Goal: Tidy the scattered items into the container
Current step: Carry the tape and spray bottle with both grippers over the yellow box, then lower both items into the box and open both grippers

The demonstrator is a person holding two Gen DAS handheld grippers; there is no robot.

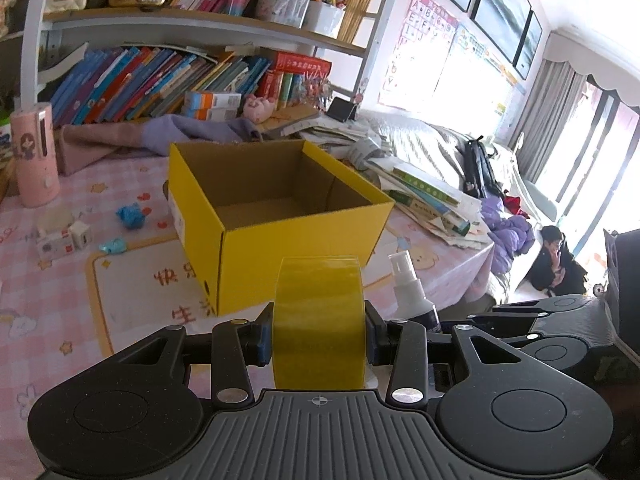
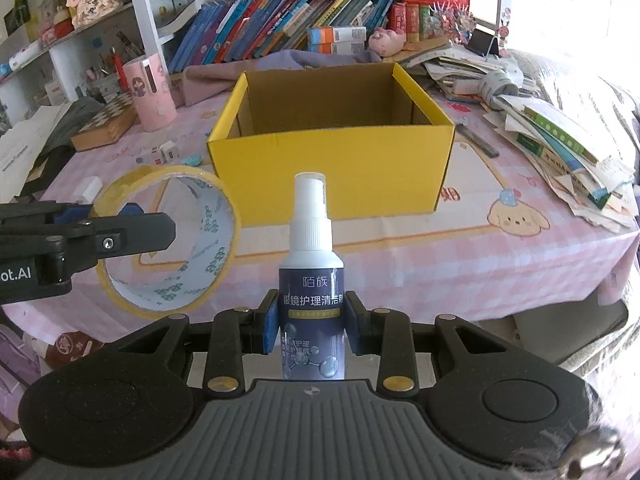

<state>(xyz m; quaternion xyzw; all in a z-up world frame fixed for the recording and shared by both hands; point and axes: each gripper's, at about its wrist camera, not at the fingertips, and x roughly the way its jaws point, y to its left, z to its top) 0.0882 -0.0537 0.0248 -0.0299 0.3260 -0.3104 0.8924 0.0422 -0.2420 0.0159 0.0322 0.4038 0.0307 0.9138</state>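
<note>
Left fingers: our left gripper [image 1: 319, 334] pinches the tape roll [image 1: 319, 322] by its two flat sides, so the roll stands on edge.
Right fingers: our right gripper [image 2: 312, 328] squeezes the spray bottle [image 2: 312, 280] low on its body. The bottle stands up tall, nozzle on top.
Where the box is: the yellow box [image 2: 332, 168] sits straight ahead of both of us on the pink table [image 2: 520, 264], open side up. We see nothing inside it.
Who is nearer: we cannot tell; both look about as close.
Edge to clear: the front wall of the box is in our way, so we think we must go over it.
Room: the two grippers are side by side, the tape just left of the bottle. The box mouth looks wide enough for both.
Left to do: small toys [image 1: 130, 216] lie on the table left of the box.
</note>
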